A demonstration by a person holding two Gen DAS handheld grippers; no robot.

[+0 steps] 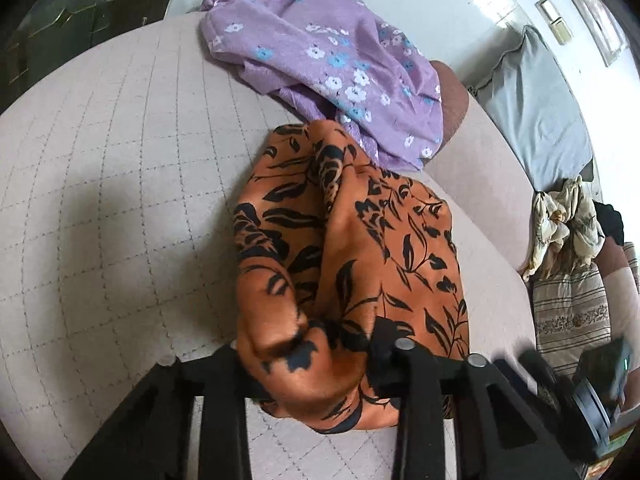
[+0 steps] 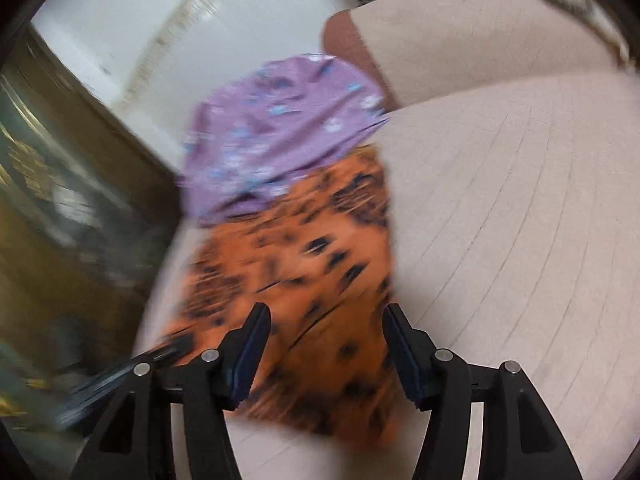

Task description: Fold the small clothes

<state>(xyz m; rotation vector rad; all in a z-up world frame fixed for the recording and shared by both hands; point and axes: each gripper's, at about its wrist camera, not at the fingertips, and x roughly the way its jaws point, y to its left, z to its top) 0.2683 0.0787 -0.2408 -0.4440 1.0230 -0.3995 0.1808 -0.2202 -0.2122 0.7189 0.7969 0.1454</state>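
An orange garment with black leaf print (image 1: 352,248) lies bunched on the pale quilted cushion (image 1: 120,200). My left gripper (image 1: 320,364) is shut on the near end of this orange garment, which drapes over and hides the fingertips. A purple floral garment (image 1: 332,52) lies crumpled just beyond it. In the blurred right wrist view, my right gripper (image 2: 326,320) is open and empty just above the orange garment (image 2: 312,280), with the purple garment (image 2: 280,132) behind.
The cushion's edge drops off at the left to a dark floor (image 1: 60,20). A grey pillow (image 1: 536,120), a crumpled cream cloth (image 1: 568,220) and a striped cushion (image 1: 572,312) lie at the right. The right gripper (image 1: 592,400) shows at the lower right.
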